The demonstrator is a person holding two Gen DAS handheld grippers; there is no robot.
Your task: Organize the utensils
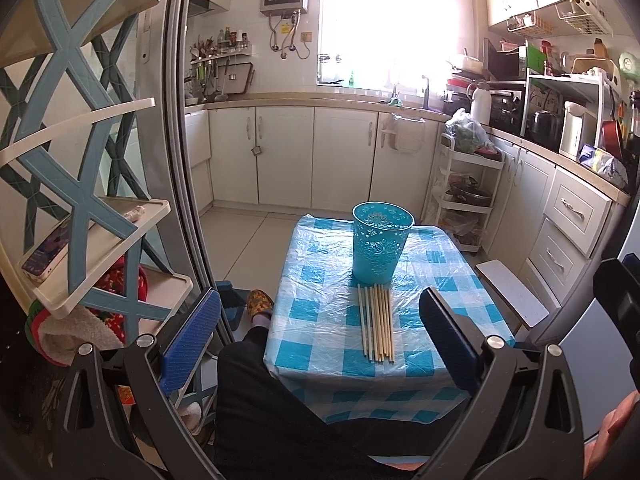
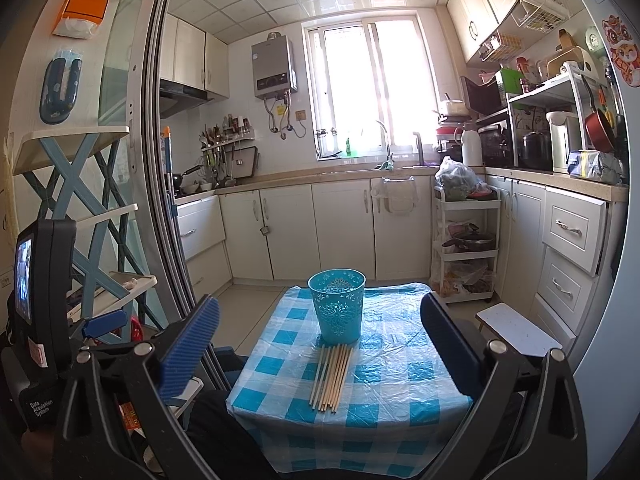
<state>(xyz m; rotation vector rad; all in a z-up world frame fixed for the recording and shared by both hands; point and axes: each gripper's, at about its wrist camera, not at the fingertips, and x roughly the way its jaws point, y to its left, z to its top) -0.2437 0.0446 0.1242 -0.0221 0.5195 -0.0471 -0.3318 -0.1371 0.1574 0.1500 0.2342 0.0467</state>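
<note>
Pale wooden chopsticks (image 1: 377, 323) lie in a loose bundle on the small table (image 1: 452, 280), side by side, their far ends touching or just short of the foot of a turquoise plastic cup (image 1: 382, 247) with a cut-out flower pattern. The cup stands upright near the middle of the table, which is covered by a blue-and-white checked cloth under clear plastic film.

The left gripper (image 1: 320, 332) hangs above the near edge of the table with its two blue-padded fingers (image 1: 192, 340) spread wide. The chopsticks sit in the gap between them, nearer the right finger, and nothing touches the pads. The right gripper (image 2: 320, 344) is likewise held wide apart and empty; in its view the bundle (image 2: 331, 377) lies between the fingers, roughly central and further ahead.

A dark-trousered leg (image 1: 256, 400) and a patterned slipper (image 1: 260, 302) show at the table's left side. A white stool (image 1: 514, 292) stands to the right, white cabinets (image 1: 280, 156) line the kitchen walls, and a blue cross-braced shelf (image 1: 80, 184) rises on the left.
</note>
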